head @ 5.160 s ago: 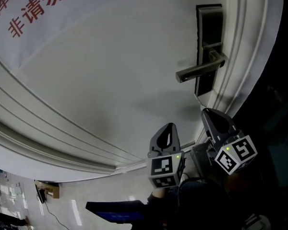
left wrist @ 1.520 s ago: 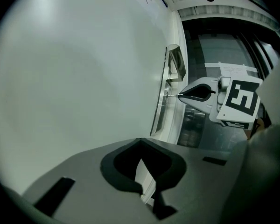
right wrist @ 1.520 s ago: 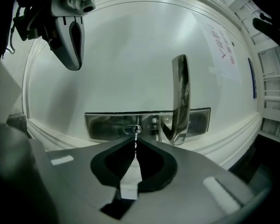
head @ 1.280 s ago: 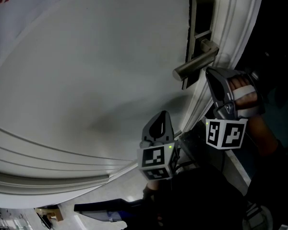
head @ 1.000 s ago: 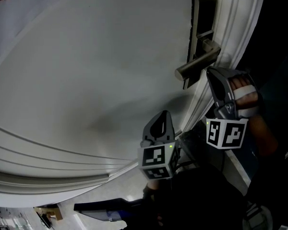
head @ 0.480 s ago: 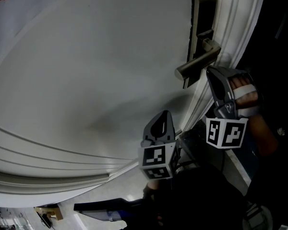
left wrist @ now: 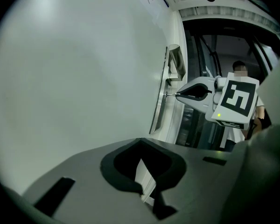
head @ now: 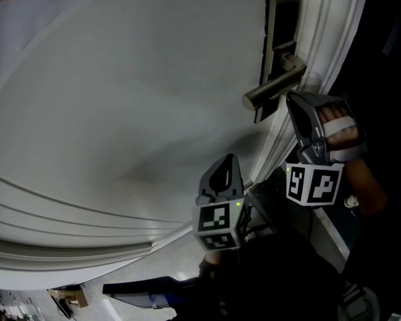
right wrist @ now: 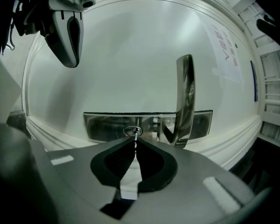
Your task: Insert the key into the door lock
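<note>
With the right claw (right wrist: 135,143) clamped on the key (right wrist: 136,137), its tip at the keyhole (right wrist: 132,131), and the left claw (left wrist: 141,144) closed empty, any tilt could jam or twist the key.

A white notice (head: 33,9) with red characters shows at the upper left. Lower down, a small brown box (head: 68,300) stands on the glossy pale floor (head: 113,273). In the left gripper view, a person (left wrist: 241,69) stands far behind.
</note>
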`<state>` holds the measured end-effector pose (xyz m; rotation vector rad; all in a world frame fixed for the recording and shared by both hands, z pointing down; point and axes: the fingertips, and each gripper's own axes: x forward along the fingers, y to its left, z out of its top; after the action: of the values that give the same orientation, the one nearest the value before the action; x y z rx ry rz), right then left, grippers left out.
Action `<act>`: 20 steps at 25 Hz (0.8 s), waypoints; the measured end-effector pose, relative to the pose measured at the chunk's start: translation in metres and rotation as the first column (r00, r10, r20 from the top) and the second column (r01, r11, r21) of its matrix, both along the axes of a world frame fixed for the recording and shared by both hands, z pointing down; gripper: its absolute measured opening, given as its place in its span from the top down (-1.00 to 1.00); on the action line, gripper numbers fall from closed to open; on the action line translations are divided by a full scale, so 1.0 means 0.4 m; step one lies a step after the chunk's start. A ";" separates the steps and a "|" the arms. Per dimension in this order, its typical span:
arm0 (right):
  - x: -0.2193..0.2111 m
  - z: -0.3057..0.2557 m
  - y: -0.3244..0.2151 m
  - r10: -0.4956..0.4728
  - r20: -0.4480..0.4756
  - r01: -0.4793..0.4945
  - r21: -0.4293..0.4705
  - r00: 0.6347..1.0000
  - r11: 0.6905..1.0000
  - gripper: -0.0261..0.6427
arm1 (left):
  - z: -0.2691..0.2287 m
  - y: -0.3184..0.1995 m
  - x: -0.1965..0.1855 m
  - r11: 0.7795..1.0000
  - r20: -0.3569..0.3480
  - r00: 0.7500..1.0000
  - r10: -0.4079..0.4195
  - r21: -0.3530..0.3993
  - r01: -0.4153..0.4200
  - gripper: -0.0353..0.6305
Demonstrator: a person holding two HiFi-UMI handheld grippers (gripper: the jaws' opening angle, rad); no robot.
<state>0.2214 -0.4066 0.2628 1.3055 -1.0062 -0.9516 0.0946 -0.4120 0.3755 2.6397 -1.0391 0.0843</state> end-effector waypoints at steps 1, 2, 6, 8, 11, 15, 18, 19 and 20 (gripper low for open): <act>0.000 0.000 -0.001 0.000 -0.001 0.000 0.000 1.000 1.000 0.89 | 0.000 0.000 0.000 1.000 -0.001 1.000 0.000 0.000 0.000 0.89; 0.000 0.000 -0.001 0.000 -0.002 0.000 0.001 1.000 1.000 0.89 | 0.000 -0.001 -0.001 1.000 -0.001 1.000 -0.001 0.001 0.001 0.89; 0.002 0.001 -0.003 -0.002 -0.003 0.002 0.005 1.000 1.000 0.89 | -0.001 -0.003 -0.001 1.000 0.000 1.000 -0.001 0.005 0.001 0.89; 0.002 0.002 -0.006 -0.003 -0.004 0.003 0.006 1.000 1.000 0.89 | -0.002 -0.004 0.000 1.000 0.000 1.000 0.000 0.007 0.000 0.89; 0.000 0.003 -0.009 0.000 -0.007 0.000 0.001 1.000 1.000 0.89 | -0.001 -0.004 -0.002 1.000 0.002 1.000 0.001 0.006 -0.001 0.89; 0.000 0.002 -0.010 0.000 -0.005 0.000 0.002 1.000 1.000 0.89 | -0.002 -0.009 -0.007 1.000 0.003 1.000 -0.002 0.004 0.002 0.89; -0.002 0.001 -0.014 0.002 -0.007 -0.002 -0.001 1.000 1.000 0.89 | -0.002 -0.009 -0.005 1.000 0.003 1.000 0.002 0.002 -0.002 0.89; -0.002 0.001 -0.014 0.002 -0.006 -0.002 -0.003 1.000 1.000 0.89 | -0.002 -0.009 -0.005 1.000 0.003 1.000 0.004 0.000 -0.004 0.89; -0.002 0.001 -0.014 0.002 -0.004 -0.002 -0.003 1.000 1.000 0.89 | -0.001 -0.009 -0.005 1.000 0.003 1.000 0.004 -0.002 -0.004 0.89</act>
<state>0.2205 -0.4121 0.2630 1.3012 -1.0025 -0.9511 0.0927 -0.4155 0.3750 2.6413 -1.0339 0.0904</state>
